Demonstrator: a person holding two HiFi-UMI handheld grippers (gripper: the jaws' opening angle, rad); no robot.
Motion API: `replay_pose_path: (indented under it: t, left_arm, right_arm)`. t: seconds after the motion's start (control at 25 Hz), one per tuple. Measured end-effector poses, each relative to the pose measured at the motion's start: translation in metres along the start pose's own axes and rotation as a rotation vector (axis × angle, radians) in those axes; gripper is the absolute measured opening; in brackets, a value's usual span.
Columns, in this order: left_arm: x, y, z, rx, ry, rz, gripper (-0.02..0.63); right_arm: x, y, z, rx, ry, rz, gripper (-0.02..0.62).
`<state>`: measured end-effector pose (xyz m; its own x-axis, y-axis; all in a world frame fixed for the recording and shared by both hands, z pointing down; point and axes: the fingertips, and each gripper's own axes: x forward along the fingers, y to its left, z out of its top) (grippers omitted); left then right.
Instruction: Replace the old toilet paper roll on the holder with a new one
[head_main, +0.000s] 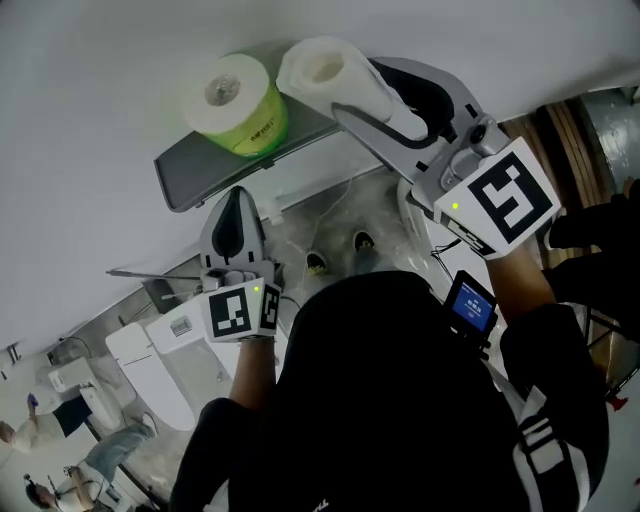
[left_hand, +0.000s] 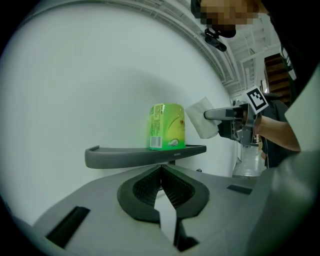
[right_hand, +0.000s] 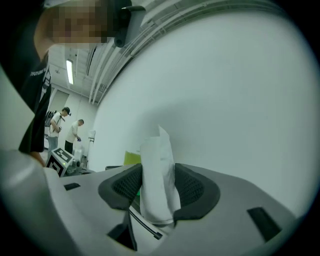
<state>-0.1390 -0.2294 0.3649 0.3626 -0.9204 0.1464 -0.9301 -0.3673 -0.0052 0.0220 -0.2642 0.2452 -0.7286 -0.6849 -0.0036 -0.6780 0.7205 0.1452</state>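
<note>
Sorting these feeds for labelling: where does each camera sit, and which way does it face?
Head view: on the person's head, steeply down at shelf, left gripper, right gripper; forearms, torso show.
Left gripper view: on that gripper, along its shut jaws toward the green-wrapped roll.
Right gripper view: on that gripper, along jaws clamped on the white roll.
Head and left gripper views share shelf and green-wrapped roll.

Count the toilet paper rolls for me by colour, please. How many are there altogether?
Green-wrapped roll, standing on the grey shelf: 1
White roll, held between the jaws of the right gripper: 1
Total: 2
</note>
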Motion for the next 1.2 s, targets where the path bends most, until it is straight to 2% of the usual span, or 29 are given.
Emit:
replay_pose_path:
  t: [0.12,0.4,0.56,0.72,0.92,1.04,1.2]
  left_arm:
    - [-0.006,0.016,0.001,-0.002,-0.032,-0.011,0.021]
    - [-0.029,0.057,0.006,-0.014,-0.021,-0.012,0.021]
    - [-0.035,0.089,0.0,-0.032,-0.003,-0.016,0.021]
    - [-0.041,0.1,-0.002,-0.022,-0.023,-0.036,0.021]
    - [-0.051,0.113,-0.006,-0.009,-0.007,-0.045,0.021]
    - [-0.056,0.122,-0.004,-0.019,-0.027,-0.044,0.022]
    - [-0.067,0.138,-0.013,-0.01,0.014,-0.024,0.021]
  right_arm:
    - [0.017,0.014,0.011,0.044,-0.042,0.0,0.213]
    - [0.045,0.053,0.05,0.209,-0.202,-0.028,0.213]
    - [0.072,0.086,0.06,0.214,-0.257,-0.024,0.212]
    - [0.089,0.12,0.056,0.236,-0.275,-0.019,0.212]
    - [0.125,0.147,0.042,0.222,-0.268,-0.098,0.213]
    - [0.144,0.152,0.037,0.195,-0.261,-0.173,0.213]
    - [0.159,0.155,0.027,0.133,-0.216,-0.286,0.213]
